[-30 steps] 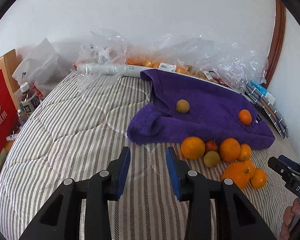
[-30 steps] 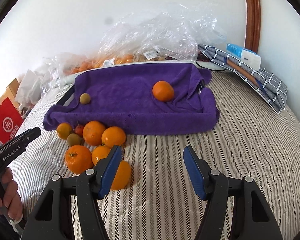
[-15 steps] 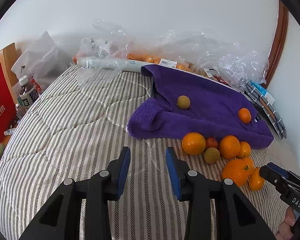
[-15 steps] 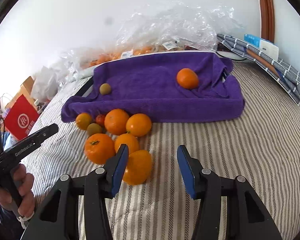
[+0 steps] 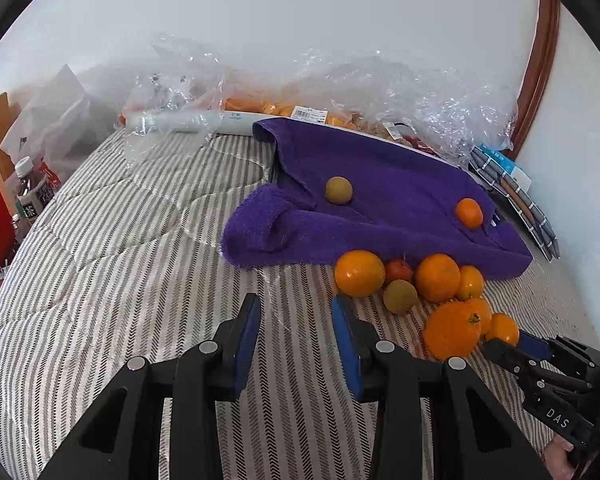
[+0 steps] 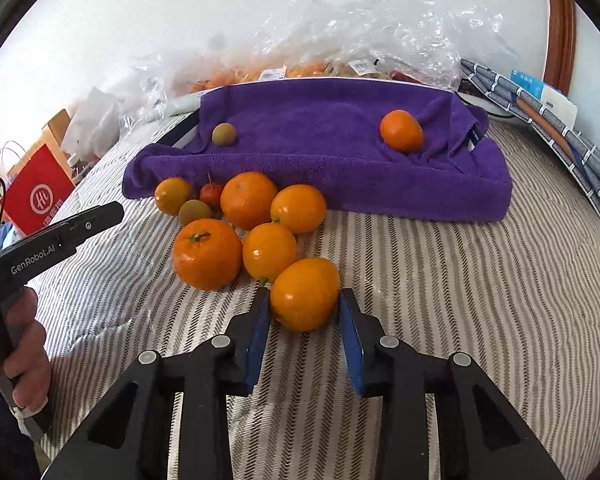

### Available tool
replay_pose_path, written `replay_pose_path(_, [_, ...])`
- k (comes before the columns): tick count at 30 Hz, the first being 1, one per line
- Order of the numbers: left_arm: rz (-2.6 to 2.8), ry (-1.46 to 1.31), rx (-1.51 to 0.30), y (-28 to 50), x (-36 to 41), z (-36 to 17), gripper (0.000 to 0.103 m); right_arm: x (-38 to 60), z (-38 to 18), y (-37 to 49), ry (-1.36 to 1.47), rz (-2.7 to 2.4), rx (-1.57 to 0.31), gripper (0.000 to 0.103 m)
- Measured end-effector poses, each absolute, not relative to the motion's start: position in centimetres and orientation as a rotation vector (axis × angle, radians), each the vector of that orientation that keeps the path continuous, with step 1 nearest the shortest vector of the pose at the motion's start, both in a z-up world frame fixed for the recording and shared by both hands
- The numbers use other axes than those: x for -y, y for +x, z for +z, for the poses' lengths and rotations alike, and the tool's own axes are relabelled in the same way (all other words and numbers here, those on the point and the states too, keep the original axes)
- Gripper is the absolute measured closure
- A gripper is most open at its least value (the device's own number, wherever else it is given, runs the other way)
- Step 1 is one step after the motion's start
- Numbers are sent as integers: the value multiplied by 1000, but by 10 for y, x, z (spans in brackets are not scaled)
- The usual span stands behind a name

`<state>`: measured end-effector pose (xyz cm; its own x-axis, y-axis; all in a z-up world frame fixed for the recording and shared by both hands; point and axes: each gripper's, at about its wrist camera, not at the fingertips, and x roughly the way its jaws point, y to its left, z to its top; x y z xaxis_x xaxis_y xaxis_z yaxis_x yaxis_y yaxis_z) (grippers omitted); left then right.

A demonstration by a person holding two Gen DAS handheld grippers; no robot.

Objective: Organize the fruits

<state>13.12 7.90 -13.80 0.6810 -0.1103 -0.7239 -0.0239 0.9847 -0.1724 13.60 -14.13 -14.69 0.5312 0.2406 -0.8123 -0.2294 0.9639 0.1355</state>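
Orange fruit [image 6: 305, 294] pinched between the right gripper [image 6: 305, 312] pads, nearest of the pile on the striped bedding [image 6: 460, 300], purple towel [image 6: 320, 152] behind, left gripper [image 5: 296, 320] fingers slightly apart, holding nothing

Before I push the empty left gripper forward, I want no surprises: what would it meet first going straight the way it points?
Probably the striped bedcover itself: the left gripper angles down at bare cover. Beyond that lies the purple towel's rolled edge; depth is unclear. The fruit pile sits off to its right.
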Motion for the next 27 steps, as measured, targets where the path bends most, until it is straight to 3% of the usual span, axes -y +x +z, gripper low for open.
replay_pose_path(20, [-139, -210, -888, 178, -41, -145, 62, 176, -153, 164, 22, 233, -975, 69])
replay_pose_path(27, [-159, -233, -871, 173, -42, -148, 71, 185, -153, 163, 85, 223, -966, 69])
